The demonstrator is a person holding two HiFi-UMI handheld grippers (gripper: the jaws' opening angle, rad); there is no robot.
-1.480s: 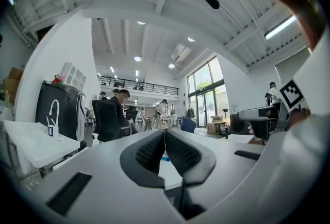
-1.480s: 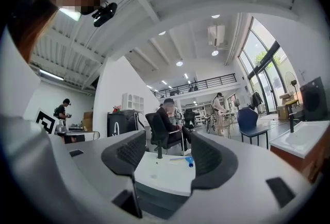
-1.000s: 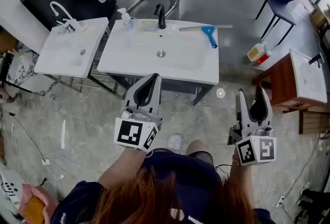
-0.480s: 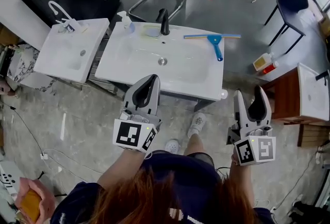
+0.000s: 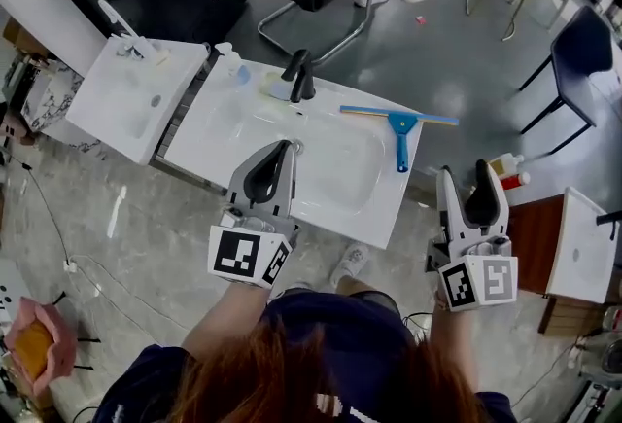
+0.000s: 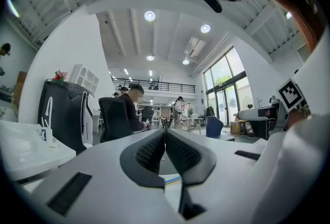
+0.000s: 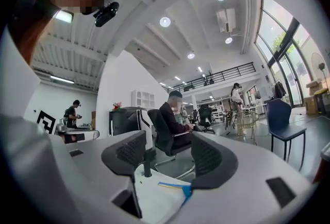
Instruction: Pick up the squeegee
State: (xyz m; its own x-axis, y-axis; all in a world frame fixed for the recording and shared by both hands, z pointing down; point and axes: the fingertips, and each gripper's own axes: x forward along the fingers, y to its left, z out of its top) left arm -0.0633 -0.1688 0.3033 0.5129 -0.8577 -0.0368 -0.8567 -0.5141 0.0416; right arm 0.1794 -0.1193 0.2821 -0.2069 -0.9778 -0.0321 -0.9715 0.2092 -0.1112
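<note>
Blue plastic marks the target: a blue-handled squeegee with a long thin blade (image 5: 399,124) lies flat on the back right ledge of the wide white ceramic washbasin (image 5: 350,199). Its handle points toward the person, which should make it easy to take from the front. Nothing touches it. The right gripper (image 5: 465,176) hangs just off the basin's right front corner with jaws spread and nothing between them, likely readied for that handle. The left gripper (image 5: 280,154), jaws pressed together and empty, hovers over the basin's front edge, apparently idle. By count: one squeegee, two grippers, one black tap (image 5: 299,76), and two basins, including the smaller white basin (image 5: 126,95) at left.
</note>
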